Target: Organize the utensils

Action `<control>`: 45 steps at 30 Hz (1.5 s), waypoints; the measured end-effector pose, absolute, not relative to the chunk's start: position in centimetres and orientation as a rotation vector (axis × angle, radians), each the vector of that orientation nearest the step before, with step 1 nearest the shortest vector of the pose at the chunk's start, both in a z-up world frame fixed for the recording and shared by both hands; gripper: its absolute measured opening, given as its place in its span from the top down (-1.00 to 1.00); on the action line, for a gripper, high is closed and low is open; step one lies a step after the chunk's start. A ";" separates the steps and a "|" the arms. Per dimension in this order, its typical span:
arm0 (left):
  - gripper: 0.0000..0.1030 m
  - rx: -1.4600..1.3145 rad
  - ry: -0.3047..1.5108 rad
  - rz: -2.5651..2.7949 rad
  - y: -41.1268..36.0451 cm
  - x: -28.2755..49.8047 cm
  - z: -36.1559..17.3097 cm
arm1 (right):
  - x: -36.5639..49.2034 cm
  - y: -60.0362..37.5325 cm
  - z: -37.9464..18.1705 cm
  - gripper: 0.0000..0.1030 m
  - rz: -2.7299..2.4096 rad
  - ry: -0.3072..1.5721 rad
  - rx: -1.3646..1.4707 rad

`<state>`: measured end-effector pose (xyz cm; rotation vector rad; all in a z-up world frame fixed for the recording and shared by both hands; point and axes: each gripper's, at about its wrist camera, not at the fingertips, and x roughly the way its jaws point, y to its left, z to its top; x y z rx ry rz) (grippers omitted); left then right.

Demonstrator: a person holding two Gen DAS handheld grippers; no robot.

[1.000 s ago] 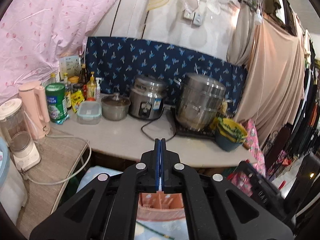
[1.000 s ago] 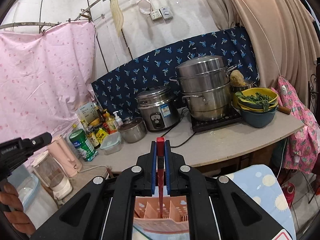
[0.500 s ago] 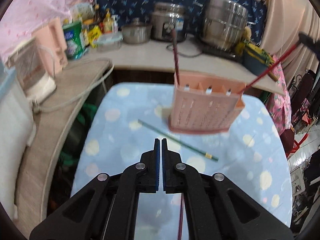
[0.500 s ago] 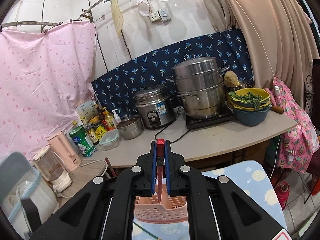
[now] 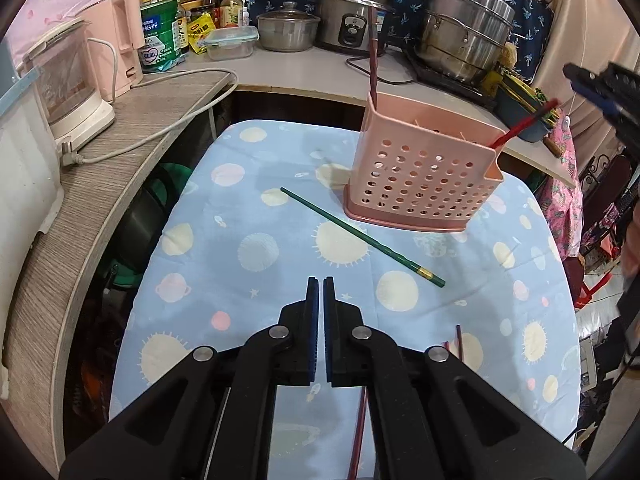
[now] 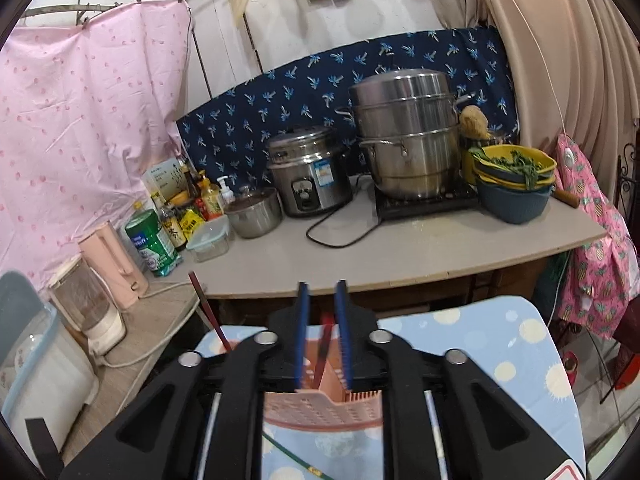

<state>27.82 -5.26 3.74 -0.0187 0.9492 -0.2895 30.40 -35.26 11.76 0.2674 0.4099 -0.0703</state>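
A long counter (image 6: 420, 248) runs along the wall. A big shiny steamer pot (image 6: 408, 132) sits on a black hot plate (image 6: 424, 202). Beside it is a silver rice cooker (image 6: 308, 172), and its black cord (image 6: 340, 228) loops on the counter. Next comes a small metal pot with a glass lid (image 6: 254, 212), then a clear food box (image 6: 208, 236). A green tin (image 6: 152, 242) stands by some sauce bottles (image 6: 200, 198). A pink kettle (image 6: 114, 266) and a blender (image 6: 86, 304) stand on the left. Stacked bowls (image 6: 516, 184) hold green leaves. A dark blue cloth with little blue leaves (image 6: 280, 96) hangs behind, and a pink sheet (image 6: 80, 112) hangs on the left
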 end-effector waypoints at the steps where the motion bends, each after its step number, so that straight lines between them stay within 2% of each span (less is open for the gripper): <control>1: 0.93 -0.021 0.952 -0.292 -5.3 27.8 3.7 | 29.7 -35.3 11.4 0.37 -0.074 0.405 0.269; 3: 0.78 -0.025 0.950 -0.296 -5.3 27.7 3.7 | 28.2 -35.2 10.1 0.33 -0.072 0.416 0.261; 6: 0.67 -0.011 0.944 -0.287 -5.4 27.3 3.3 | 26.0 -34.5 6.7 0.33 -0.049 0.480 0.236; 11: 0.64 -0.002 0.964 -0.282 -5.4 27.2 1.9 | 25.2 -32.6 -1.1 0.33 0.019 0.672 0.203; 17: 0.64 0.010 0.995 -0.264 -5.4 27.3 -0.3 | 26.0 -29.8 -6.9 0.37 0.048 0.779 0.110; 19: 0.64 0.010 1.011 -0.264 -5.4 27.2 -0.9 | 26.5 -29.6 -7.7 0.37 0.051 0.795 0.109; 23: 0.31 0.004 1.043 -0.271 -5.0 26.4 -2.0 | 27.9 -29.8 -8.8 0.37 0.062 0.820 0.115; 24: 0.30 0.008 1.050 -0.276 -4.9 26.0 -2.4 | 28.0 -29.7 -9.3 0.37 0.062 0.825 0.113; 28: 0.30 0.026 1.080 -0.290 -4.7 24.7 -3.4 | 29.3 -29.5 -10.0 0.40 0.071 0.845 0.101; 33: 0.30 0.020 1.112 -0.293 -4.2 23.4 -4.1 | 30.4 -29.0 -10.9 0.77 0.080 0.874 0.076; 45: 0.28 0.009 1.115 -0.324 -3.0 20.0 -3.2 | 26.3 -27.7 -9.5 0.83 0.073 0.855 0.078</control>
